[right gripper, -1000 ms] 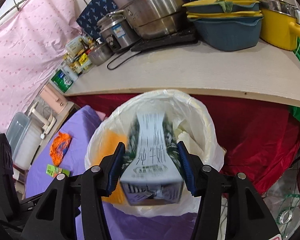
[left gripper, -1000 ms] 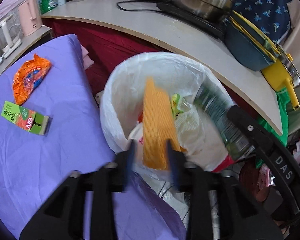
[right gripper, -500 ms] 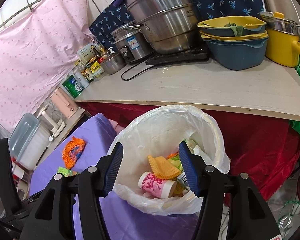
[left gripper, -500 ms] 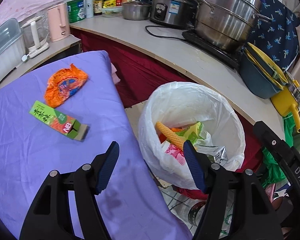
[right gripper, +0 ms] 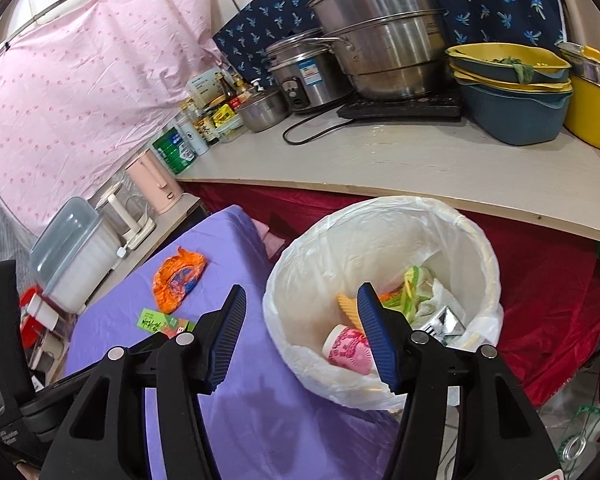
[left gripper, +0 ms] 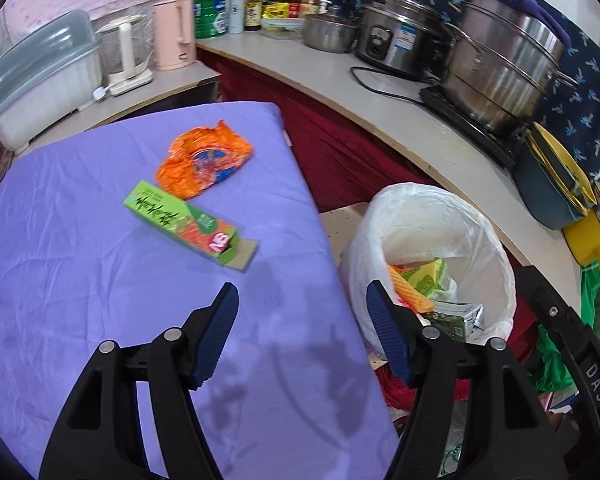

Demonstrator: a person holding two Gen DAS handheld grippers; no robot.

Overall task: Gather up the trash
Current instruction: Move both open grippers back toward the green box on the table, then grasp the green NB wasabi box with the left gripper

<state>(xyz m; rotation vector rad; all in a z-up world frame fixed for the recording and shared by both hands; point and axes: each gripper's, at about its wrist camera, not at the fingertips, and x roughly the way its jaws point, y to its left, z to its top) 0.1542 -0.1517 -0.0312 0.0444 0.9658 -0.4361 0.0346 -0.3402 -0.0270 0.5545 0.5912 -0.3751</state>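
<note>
A white-bagged trash bin (left gripper: 480,240) (right gripper: 332,248) stands beside the purple-covered table (left gripper: 80,280) (right gripper: 260,412). It holds a yellow foam net (left gripper: 410,290), a milk carton (left gripper: 456,318), a pink cup (right gripper: 350,350) and wrappers. On the table lie a green carton (left gripper: 184,222) (right gripper: 160,322) and a crumpled orange wrapper (left gripper: 204,162) (right gripper: 178,278). My left gripper (left gripper: 302,308) is open and empty above the table's right edge. My right gripper (right gripper: 300,308) is open and empty above the bin's near left rim.
A curved counter (left gripper: 420,136) (right gripper: 380,168) behind the bin carries steel pots (right gripper: 380,40), a rice cooker, a blue and yellow basin stack (right gripper: 508,96), bottles and a pink kettle (left gripper: 174,32). A red cloth (right gripper: 548,300) hangs below it. Bags clutter the floor at right.
Both grippers opened: the yellow net and the milk carton dropped into the bin. Both grippers then drew back and left toward the table.
</note>
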